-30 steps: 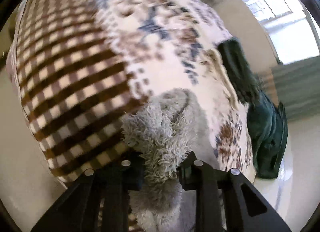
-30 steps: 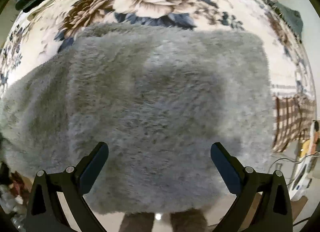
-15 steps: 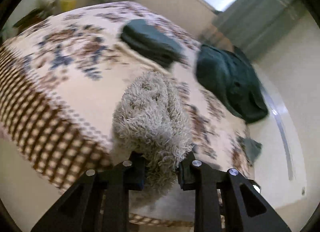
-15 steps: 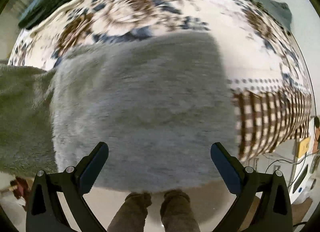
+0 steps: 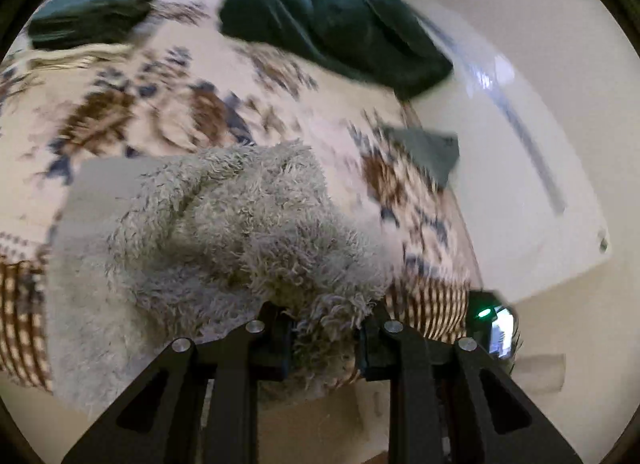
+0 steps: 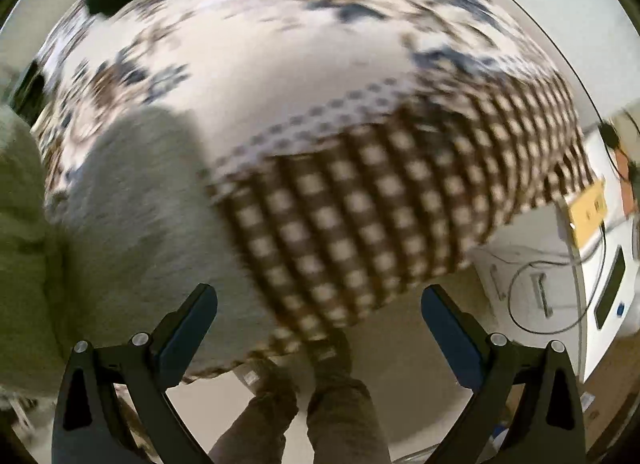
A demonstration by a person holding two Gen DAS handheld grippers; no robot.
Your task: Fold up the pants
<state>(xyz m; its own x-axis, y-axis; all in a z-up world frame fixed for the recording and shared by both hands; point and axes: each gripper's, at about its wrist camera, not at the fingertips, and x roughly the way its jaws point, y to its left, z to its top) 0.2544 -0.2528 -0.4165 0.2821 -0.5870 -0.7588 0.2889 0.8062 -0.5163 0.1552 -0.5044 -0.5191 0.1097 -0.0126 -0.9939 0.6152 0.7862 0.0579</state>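
The grey fluffy pants lie on the bed with the flowered and checked cover. My left gripper is shut on a bunched fold of the pants and holds it over the flat part of them near the bed's edge. In the right wrist view the pants lie at the left on the bed. My right gripper is open and empty, above the checked edge of the bed, to the right of the pants.
Dark green clothes and a folded dark green pile lie at the far side of the bed. A small grey-green cloth lies near the bed's right edge. The person's feet stand on the floor. White appliances stand at right.
My left gripper has swung with the held fold of the pants toward the right over the bed. My right gripper has moved right, off the pants, still open.
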